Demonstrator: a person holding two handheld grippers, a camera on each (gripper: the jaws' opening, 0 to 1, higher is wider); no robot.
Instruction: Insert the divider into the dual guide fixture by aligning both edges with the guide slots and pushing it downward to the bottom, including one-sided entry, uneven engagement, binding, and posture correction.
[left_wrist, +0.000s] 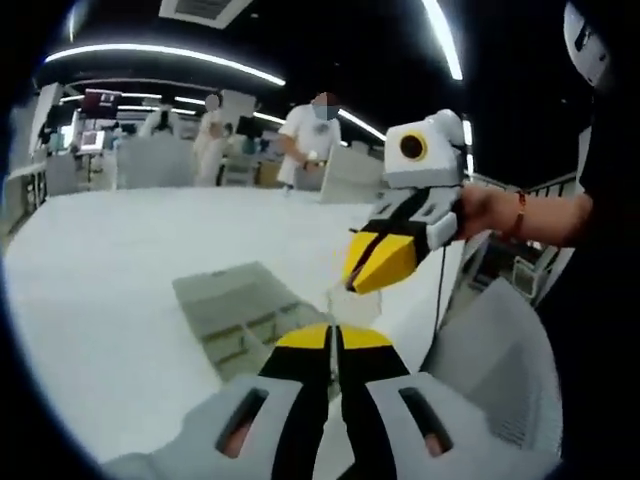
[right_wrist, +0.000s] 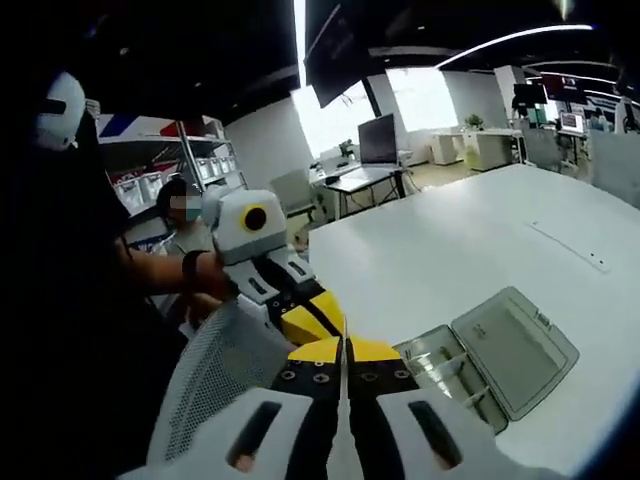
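Clear plastic forms the dual guide fixture (right_wrist: 455, 365), an open hinged box lying on the white table (right_wrist: 450, 250) just beyond and right of the right gripper (right_wrist: 343, 352), its lid (right_wrist: 512, 350) flat toward the near table edge. A thin divider (right_wrist: 344, 400) stands edge-on between that gripper's closed yellow tips. In the left gripper view the fixture (left_wrist: 245, 315) sits ahead-left of the left gripper (left_wrist: 333, 338), whose jaws look pressed together. Bare tabletop spreads beyond; a mesh chair (left_wrist: 495, 380) crowds the right.
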